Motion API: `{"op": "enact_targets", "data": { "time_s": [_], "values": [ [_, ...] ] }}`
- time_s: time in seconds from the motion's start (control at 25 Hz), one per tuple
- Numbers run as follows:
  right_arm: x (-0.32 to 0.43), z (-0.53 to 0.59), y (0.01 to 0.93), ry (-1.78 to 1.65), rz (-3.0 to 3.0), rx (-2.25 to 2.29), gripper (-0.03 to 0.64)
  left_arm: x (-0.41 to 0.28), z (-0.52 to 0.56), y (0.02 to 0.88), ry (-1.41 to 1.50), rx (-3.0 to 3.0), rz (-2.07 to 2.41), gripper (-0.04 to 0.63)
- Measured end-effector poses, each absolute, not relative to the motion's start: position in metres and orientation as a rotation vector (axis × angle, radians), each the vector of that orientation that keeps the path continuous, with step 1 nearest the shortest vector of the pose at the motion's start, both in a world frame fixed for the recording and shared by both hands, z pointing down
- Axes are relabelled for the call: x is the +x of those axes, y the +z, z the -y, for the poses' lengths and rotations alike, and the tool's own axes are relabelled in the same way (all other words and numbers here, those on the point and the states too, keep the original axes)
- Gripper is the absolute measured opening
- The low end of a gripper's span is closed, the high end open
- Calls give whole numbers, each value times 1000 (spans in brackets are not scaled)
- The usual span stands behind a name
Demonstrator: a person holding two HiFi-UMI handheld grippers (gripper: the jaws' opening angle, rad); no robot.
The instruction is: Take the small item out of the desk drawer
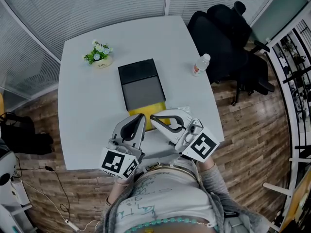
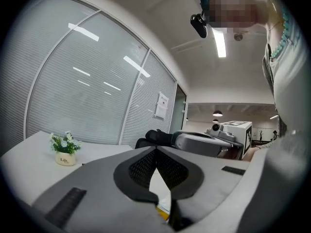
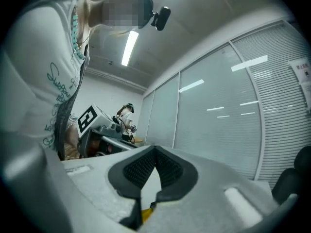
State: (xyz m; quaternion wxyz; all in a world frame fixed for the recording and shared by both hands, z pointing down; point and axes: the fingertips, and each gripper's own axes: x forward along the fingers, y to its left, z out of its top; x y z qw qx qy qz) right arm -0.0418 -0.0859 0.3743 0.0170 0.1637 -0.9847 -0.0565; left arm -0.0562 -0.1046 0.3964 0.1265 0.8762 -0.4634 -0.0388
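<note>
In the head view a small desk drawer unit with a black top (image 1: 138, 73) lies in the middle of the white table (image 1: 82, 115). Its grey drawer (image 1: 143, 93) is slid out towards me. Something flat and yellow (image 1: 145, 112) shows at the drawer's near end. My left gripper (image 1: 141, 117) and right gripper (image 1: 153, 117) sit side by side at that end, tips almost touching the yellow part. Both look shut with nothing gripped. A yellow sliver shows below the closed tips of the left gripper (image 2: 163, 201) and of the right gripper (image 3: 148, 199).
A small potted plant (image 1: 99, 55) stands at the table's far left and a plastic bottle (image 1: 199, 65) near the right edge. A black office chair (image 1: 228, 35) is beyond the table at the right. A dark bag (image 1: 22, 134) lies on the wooden floor at the left.
</note>
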Motion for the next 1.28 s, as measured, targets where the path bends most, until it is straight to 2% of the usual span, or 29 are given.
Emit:
{"op": "enact_targets", "data": {
  "time_s": [0.52,1.28],
  "values": [
    [-52,93,350,-284,3072,656,3,-74,109,372,-166,2567,1540,-3],
    [-55,93,370,-259,2988,610,2,-74,107,383,-147,2536,1518,-3]
  ]
}}
